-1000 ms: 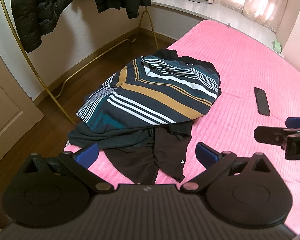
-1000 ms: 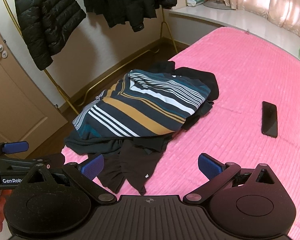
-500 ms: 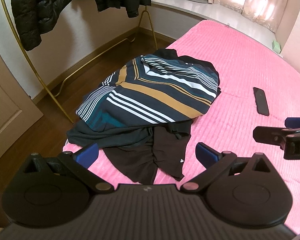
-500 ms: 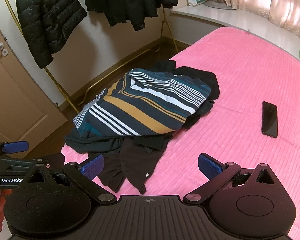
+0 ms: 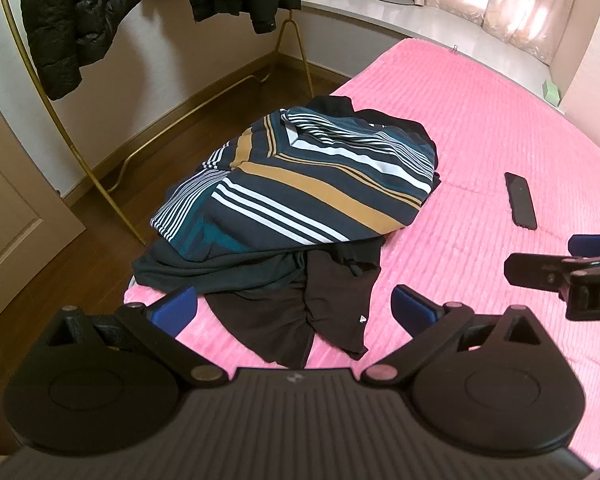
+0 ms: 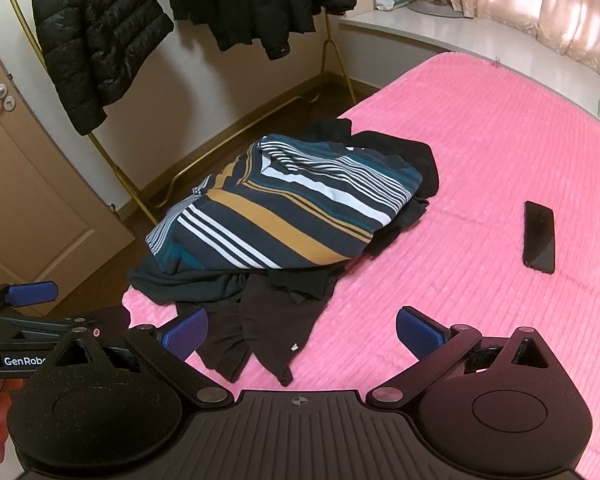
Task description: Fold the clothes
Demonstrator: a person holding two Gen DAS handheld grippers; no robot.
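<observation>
Hardly anything has moved: the pile of clothes (image 5: 300, 216) lies where it did on the pink bed (image 5: 480, 128). Left tongs (image 5: 294, 306) and right tongs (image 6: 302, 330) hover just short of its dark front edge, both spread wide and empty.

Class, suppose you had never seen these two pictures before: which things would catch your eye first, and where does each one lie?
First comes the bright pink bed cover that fills most of both views. Next is the striped shirt heaped on darker clothes near the bed's left edge, with a black garment spilling toward the camera. A dark phone lies apart to the right, and both the left gripper and the right gripper are open and empty.
</observation>
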